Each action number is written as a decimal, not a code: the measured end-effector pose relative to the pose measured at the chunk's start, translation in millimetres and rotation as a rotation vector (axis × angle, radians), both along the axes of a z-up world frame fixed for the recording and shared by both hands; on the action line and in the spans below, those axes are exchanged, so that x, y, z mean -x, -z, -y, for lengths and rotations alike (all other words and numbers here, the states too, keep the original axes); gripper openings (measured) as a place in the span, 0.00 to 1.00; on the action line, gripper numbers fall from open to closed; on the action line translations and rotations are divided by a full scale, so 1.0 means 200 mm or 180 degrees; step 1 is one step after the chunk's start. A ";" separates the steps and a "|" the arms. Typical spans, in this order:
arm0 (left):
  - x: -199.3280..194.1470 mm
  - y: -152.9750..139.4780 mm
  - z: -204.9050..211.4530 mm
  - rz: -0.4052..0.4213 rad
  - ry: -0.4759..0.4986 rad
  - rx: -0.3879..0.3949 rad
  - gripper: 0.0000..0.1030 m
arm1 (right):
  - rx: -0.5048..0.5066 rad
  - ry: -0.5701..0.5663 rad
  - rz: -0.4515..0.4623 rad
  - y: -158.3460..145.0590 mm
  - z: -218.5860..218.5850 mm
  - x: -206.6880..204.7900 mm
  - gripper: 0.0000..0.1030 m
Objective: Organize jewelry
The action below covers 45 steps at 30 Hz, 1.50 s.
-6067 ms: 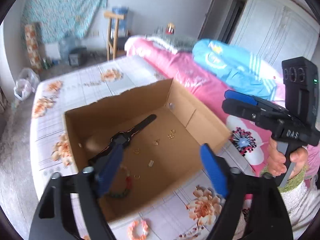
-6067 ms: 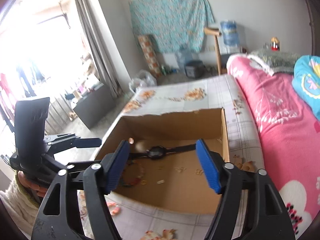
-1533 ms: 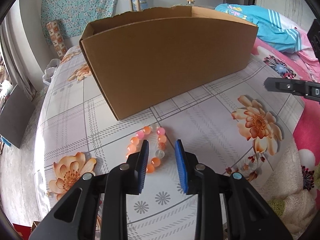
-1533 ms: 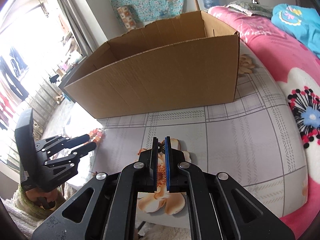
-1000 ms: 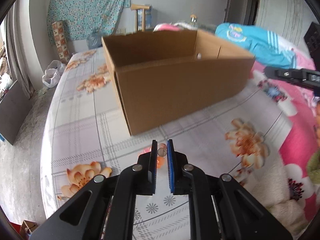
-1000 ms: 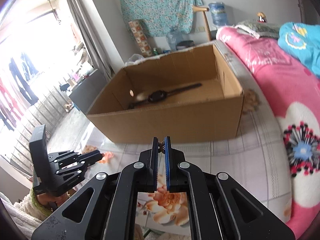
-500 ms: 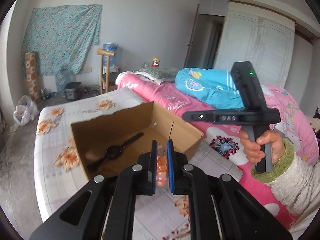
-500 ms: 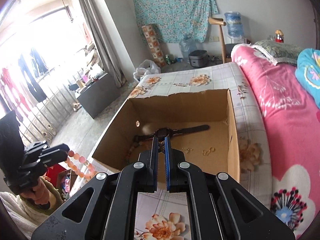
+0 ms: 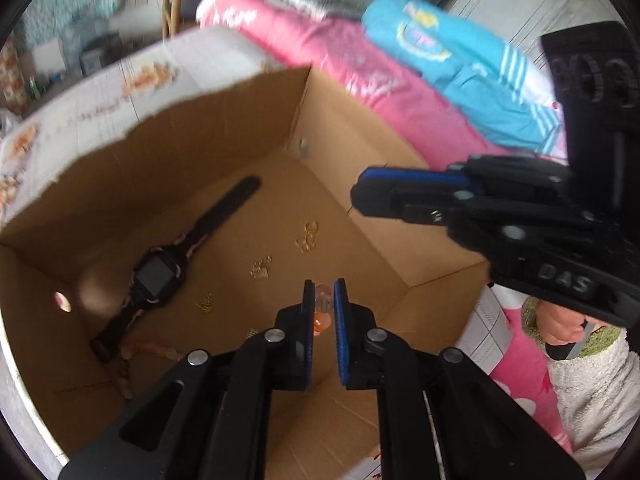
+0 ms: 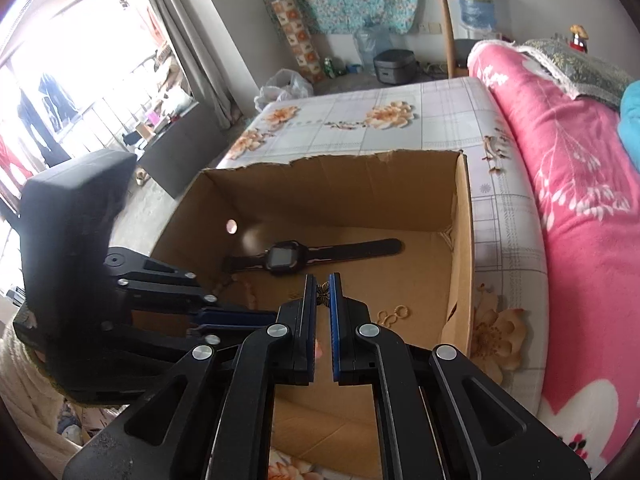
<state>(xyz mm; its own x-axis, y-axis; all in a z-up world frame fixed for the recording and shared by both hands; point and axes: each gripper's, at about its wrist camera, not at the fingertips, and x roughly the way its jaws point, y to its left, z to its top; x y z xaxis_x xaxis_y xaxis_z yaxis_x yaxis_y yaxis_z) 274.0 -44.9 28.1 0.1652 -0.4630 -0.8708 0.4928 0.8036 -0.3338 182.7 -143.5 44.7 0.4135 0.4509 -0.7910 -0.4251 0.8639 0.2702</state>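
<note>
Bead bracelet (image 9: 322,311), orange and clear beads, is pinched in the left tongs (image 9: 321,303), now over the open cardboard box (image 9: 224,128); a second ago it was lifted off the table outside. Right tongs (image 10: 322,293) are clamped on a small bronze-coloured trinket (image 10: 322,293), also above the box. Watch (image 10: 285,257) and gold rings (image 9: 306,236) lie inside. Judgement: both pieces ready to drop.

A bed covered by a white, grey-checked sheet printed with orange flowers (image 10: 404,120) carried the things. An open brown cardboard box with a torn rear edge (image 10: 462,240) stood directly on that sheet, near its right side. A pink quilt with a white plant pattern (image 10: 568,184) lay along the right of the bed, just beside the box, with a folded turquoise blanket (image 9: 472,72) on top of it.
</note>
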 end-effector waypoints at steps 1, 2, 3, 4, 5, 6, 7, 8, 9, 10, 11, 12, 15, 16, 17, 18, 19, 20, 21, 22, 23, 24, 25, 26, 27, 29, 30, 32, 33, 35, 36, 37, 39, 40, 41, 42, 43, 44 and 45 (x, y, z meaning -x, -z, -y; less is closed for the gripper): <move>-0.03 0.04 0.00 -0.0100 -0.0002 -0.0032 0.09 | 0.0026 -0.0013 -0.0025 0.01 0.00 -0.02 0.04; -0.06 0.08 0.02 -0.0248 0.0001 -0.0064 0.09 | 0.0039 -0.0024 -0.0044 0.02 0.00 -0.03 0.04; -0.08 0.11 0.02 -0.0340 0.0008 -0.0058 0.09 | 0.0046 -0.0041 -0.0083 0.03 -0.01 -0.05 0.04; -0.09 0.14 0.03 -0.0441 0.0016 -0.0044 0.09 | 0.0062 -0.0056 -0.0094 0.03 -0.01 -0.06 0.04; -0.10 0.17 0.04 -0.0553 0.0018 -0.0024 0.09 | 0.0078 -0.0066 -0.0105 0.04 -0.01 -0.08 0.04; -0.11 0.18 0.04 -0.0630 0.0025 0.0009 0.09 | 0.0090 -0.0070 -0.0113 0.04 -0.01 -0.08 0.04; -0.11 0.19 0.05 -0.0674 0.0033 0.0030 0.09 | 0.0107 -0.0076 -0.0129 0.04 -0.01 -0.10 0.04; -0.11 0.20 0.05 -0.0694 0.0031 0.0035 0.09 | 0.0109 -0.0080 -0.0152 0.05 -0.01 -0.12 0.04; -0.11 0.19 0.05 -0.0702 0.0031 0.0035 0.09 | 0.0103 -0.0080 -0.0191 0.06 -0.01 -0.14 0.04; -0.11 0.19 0.04 -0.0724 0.0028 0.0059 0.10 | 0.0100 -0.0085 -0.0229 0.06 -0.01 -0.15 0.04; -0.11 0.18 0.04 -0.0742 0.0005 0.0088 0.12 | 0.0101 -0.0090 -0.0257 0.07 -0.01 -0.16 0.04; -0.12 0.18 0.04 -0.0736 -0.0018 0.0087 0.18 | 0.0108 -0.0094 -0.0299 0.08 -0.02 -0.17 0.04; -0.09 0.10 -0.02 -0.0463 -0.0063 0.0007 0.28 | 0.0205 -0.0107 -0.0391 0.10 -0.05 -0.20 0.04; -0.08 0.07 -0.04 -0.0390 -0.0077 -0.0009 0.32 | 0.0239 -0.0105 -0.0428 0.11 -0.06 -0.21 0.04; -0.06 0.03 -0.06 -0.0267 -0.0092 -0.0018 0.34 | 0.0275 -0.0100 -0.0483 0.12 -0.07 -0.23 0.04; -0.04 0.00 -0.09 -0.0190 -0.0111 -0.0007 0.37 | 0.0312 -0.0098 -0.0541 0.14 -0.09 -0.24 0.04; -0.02 -0.02 -0.11 -0.0116 -0.0133 0.0004 0.42 | 0.0341 -0.0097 -0.0573 0.15 -0.10 -0.25 0.05; 0.00 -0.05 -0.13 -0.0035 -0.0160 0.0015 0.44 | 0.0392 -0.0090 -0.0610 0.17 -0.12 -0.26 0.06; 0.03 -0.09 -0.17 0.0065 -0.0203 0.0027 0.49 | 0.0427 -0.0085 -0.0639 0.18 -0.13 -0.27 0.08; 0.05 -0.11 -0.20 0.0150 -0.0235 0.0034 0.51 | 0.0471 -0.0071 -0.0665 0.20 -0.15 -0.29 0.08; 0.08 -0.13 -0.22 0.0229 -0.0267 0.0046 0.52 | 0.0501 -0.0066 -0.0667 0.20 -0.16 -0.30 0.08; 0.11 -0.16 -0.27 0.0316 -0.0314 0.0055 0.53 | 0.0550 -0.0058 -0.0648 0.21 -0.17 -0.31 0.08; 0.13 -0.17 -0.30 0.0368 -0.0360 0.0054 0.54 | 0.0634 -0.0038 -0.0601 0.21 -0.19 -0.31 0.09; 0.15 -0.19 -0.32 0.0427 -0.0422 0.0046 0.55 | 0.0675 -0.0020 -0.0579 0.21 -0.19 -0.32 0.10; 0.18 -0.21 -0.37 0.0518 -0.0502 0.0037 0.55 | 0.0700 0.0007 -0.0559 0.21 -0.19 -0.32 0.11; 0.23 -0.26 -0.43 0.0699 -0.0611 0.0032 0.57 | 0.0652 0.0048 -0.0525 0.18 -0.18 -0.31 0.11; 0.28 -0.30 -0.47 0.0844 -0.0693 0.0026 0.60 | 0.0618 0.0063 -0.0477 0.15 -0.17 -0.29 0.13; 0.36 -0.35 -0.54 0.1039 -0.0808 0.0035 0.65 | 0.0573 0.0111 -0.0328 0.08 -0.14 -0.25 0.19; 0.38 -0.37 -0.55 0.1107 -0.0849 0.0037 0.68 | 0.0532 0.0153 -0.0217 0.03 -0.11 -0.21 0.24; 0.47 -0.40 -0.63 0.1275 -0.0993 0.0038 0.74 | 0.0391 0.0237 0.0003 -0.08 -0.04 -0.13 0.34; 0.50 -0.40 -0.65 0.1315 -0.1049 0.0051 0.78 | 0.0310 0.0315 0.0123 -0.14 0.02 -0.07 0.40; 0.53 -0.40 -0.69 0.1343 -0.1118 0.0079 0.82 | 0.0243 0.0406 0.0212 -0.18 0.07 -0.02 0.42; 0.61 -0.37 -0.78 0.1375 -0.1334 0.0142 0.88 | 0.0127 0.0570 0.0318 -0.23 0.18 0.07 0.49; 0.64 -0.35 -0.82 0.1374 -0.1430 0.0168 0.91 | 0.0070 0.0668 0.0337 -0.23 0.24 0.12 0.50; 0.66 -0.32 -0.85 0.1351 -0.1526 0.0190 0.92 | 0.0024 0.0724 0.0310 -0.21 0.28 0.14 0.50; 0.67 -0.26 -0.88 0.1261 -0.1620 0.0208 0.92 | -0.0053 0.0781 0.0230 -0.17 0.33 0.17 0.50; 0.66 -0.20 -0.90 0.1112 -0.1679 0.0224 0.92 | -0.0111 0.0821 0.0153 -0.13 0.36 0.18 0.50; 0.65 -0.14 -0.90 0.0975 -0.1720 0.0256 0.92 | -0.0180 0.0880 0.0019 -0.07 0.40 0.19 0.50; 0.65 -0.10 -0.91 0.0899 -0.1749 0.0285 0.92 | -0.0241 0.0925 -0.0098 -0.01 0.42 0.19 0.50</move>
